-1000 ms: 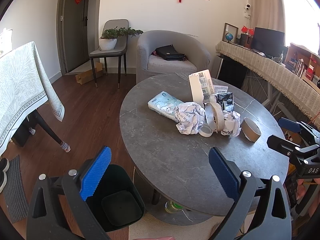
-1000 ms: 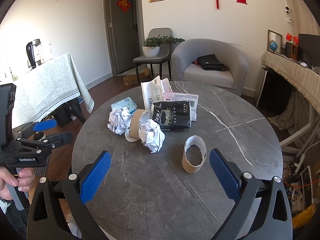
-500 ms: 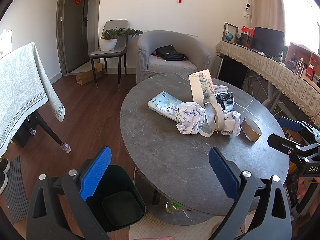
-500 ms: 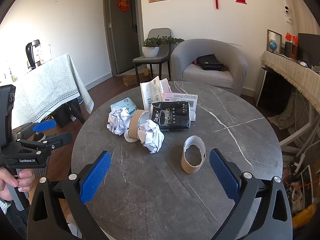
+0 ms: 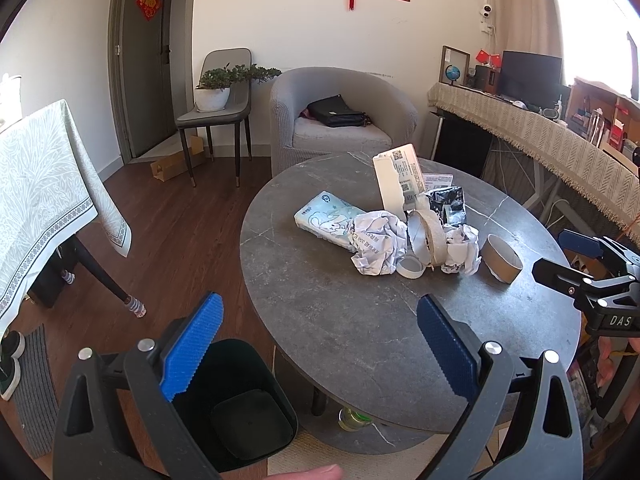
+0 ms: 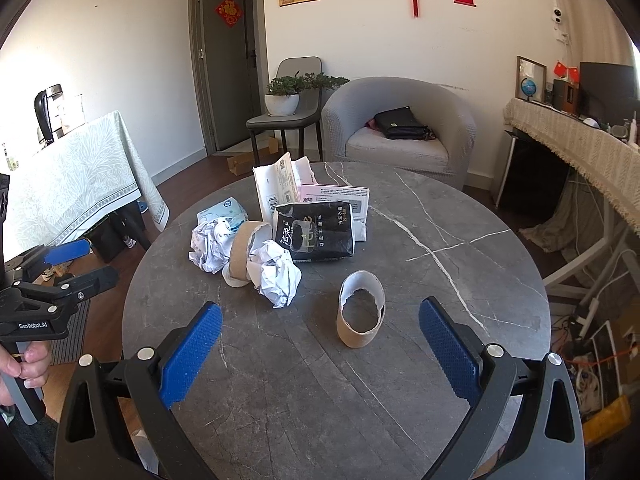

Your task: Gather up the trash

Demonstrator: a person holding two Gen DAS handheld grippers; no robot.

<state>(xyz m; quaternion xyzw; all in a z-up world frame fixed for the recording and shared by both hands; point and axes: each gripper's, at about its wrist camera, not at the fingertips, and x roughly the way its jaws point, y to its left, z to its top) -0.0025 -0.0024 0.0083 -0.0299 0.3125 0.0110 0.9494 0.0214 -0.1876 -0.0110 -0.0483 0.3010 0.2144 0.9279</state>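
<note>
left tongs [image 5: 316, 344] wide, empty, "GenRobot.AI" | right tongs [image 6: 320, 344] wide, empty, "DAS"

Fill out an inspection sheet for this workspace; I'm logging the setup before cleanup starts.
Surface: round grey marble-look table, trash clustered toward its far side.
Job's things: cardboard ring standing alone; crumpled paper; tape roll; black packet; tissue pack; white carton; dark bin on the floor beside the table.
Clutter: nothing seen beyond the trash.
Grippers: left gripper and right gripper both open, empty.
Cables: tangle on floor.
Surroundings: armchair with black bag, potted plant on chair.
</note>
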